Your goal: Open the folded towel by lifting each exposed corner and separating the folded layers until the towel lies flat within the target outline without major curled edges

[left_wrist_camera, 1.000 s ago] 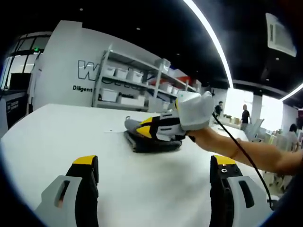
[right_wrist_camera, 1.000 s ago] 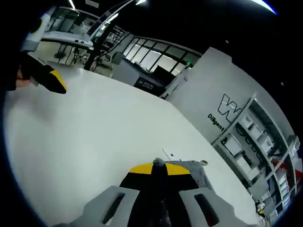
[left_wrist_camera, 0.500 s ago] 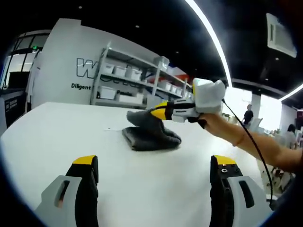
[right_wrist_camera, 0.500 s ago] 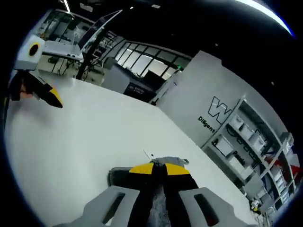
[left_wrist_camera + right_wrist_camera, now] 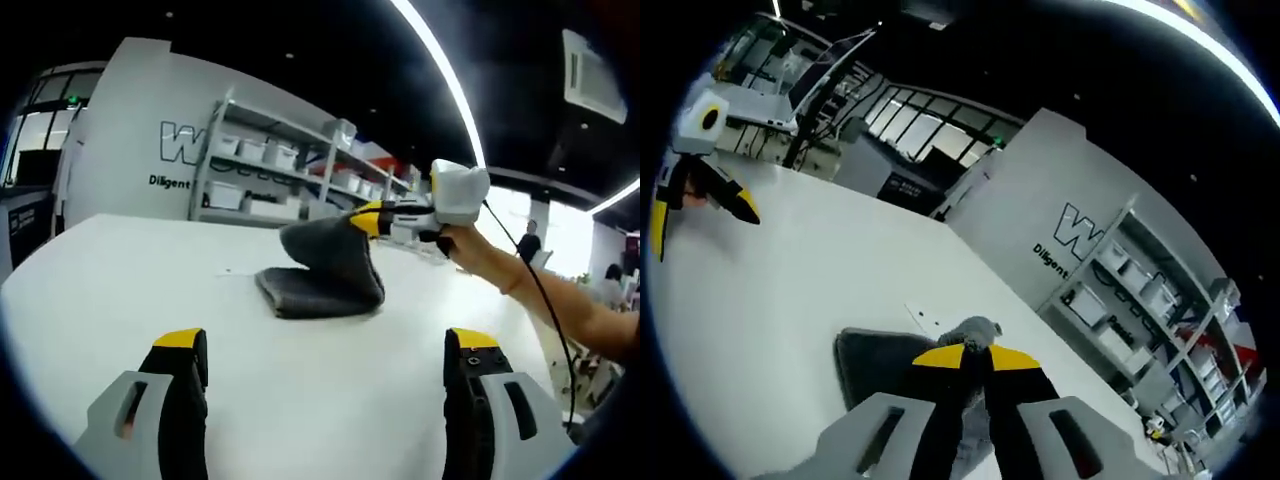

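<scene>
While the towel [image 5: 322,280] lies folded near the desk's [image 5: 120,270] middle, the right gripper [image 5: 366,219] pinches 1 corner, raising its top layer, and the left gripper [image 5: 325,352] hangs open nearby.

We see bare white table [image 5: 120,280] on all sides of the dark towel [image 5: 322,285]. The right gripper [image 5: 365,218], jaws closed on a lifted towel corner, blocks the approach from above it. The left gripper [image 5: 325,375] hangs wide-jawed over bare table, well apart from the towel.
</scene>
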